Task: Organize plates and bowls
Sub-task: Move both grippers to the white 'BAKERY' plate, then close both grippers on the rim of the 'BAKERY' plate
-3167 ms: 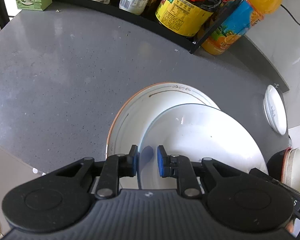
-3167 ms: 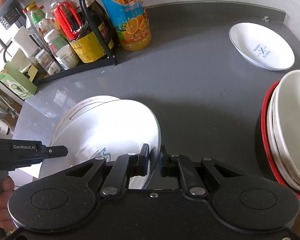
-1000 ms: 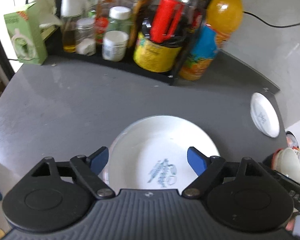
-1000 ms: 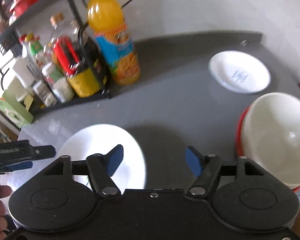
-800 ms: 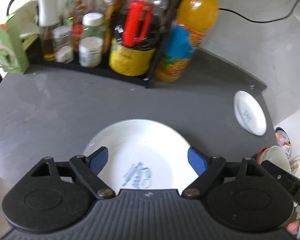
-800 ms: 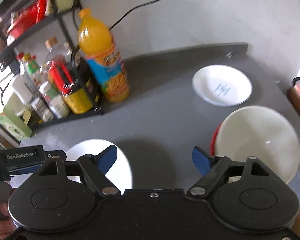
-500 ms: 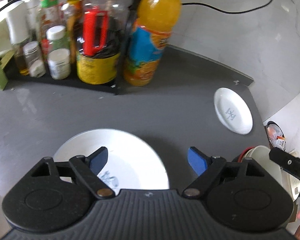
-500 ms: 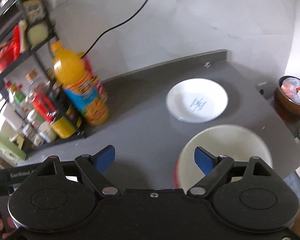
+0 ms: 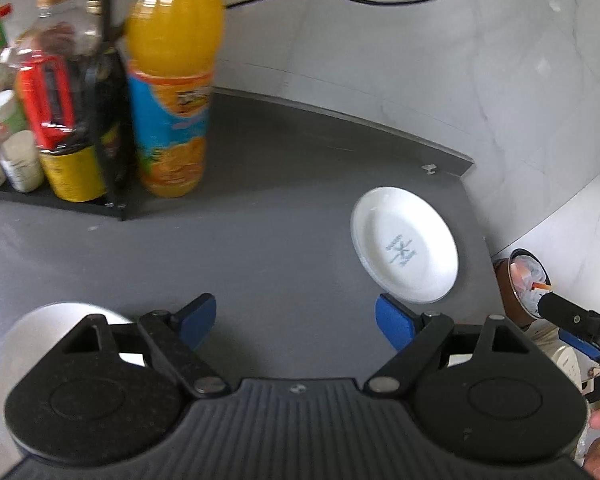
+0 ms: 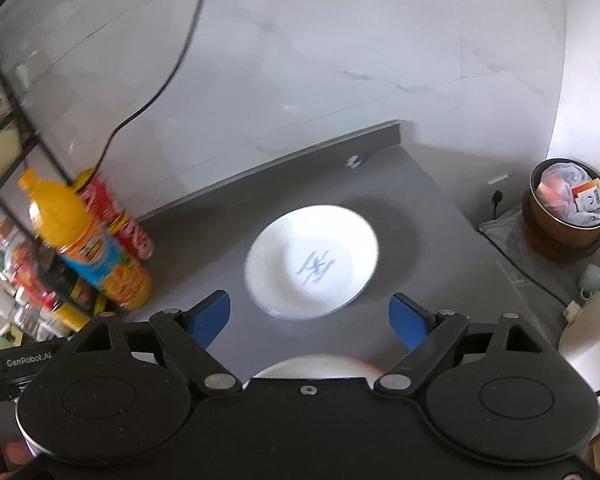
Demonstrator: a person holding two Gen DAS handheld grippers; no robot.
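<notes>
Grey counter (image 9: 268,248) wide below, orange juice bottle (image 9: 172,80) parked at the back by the rack. Lone small white plate (image 10: 312,262) lying flat near the far corner, likely next for stacking. Right gripper (image 10: 311,316) hovering above it, jaws spread wide and empty; left gripper (image 9: 296,316) likewise agape, holding nothing.

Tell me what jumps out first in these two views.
A white plate with a small blue mark lies alone on the grey counter near its far corner, just ahead of the open right gripper. To the left, a tall orange juice bottle stands beside a rack of jars.
</notes>
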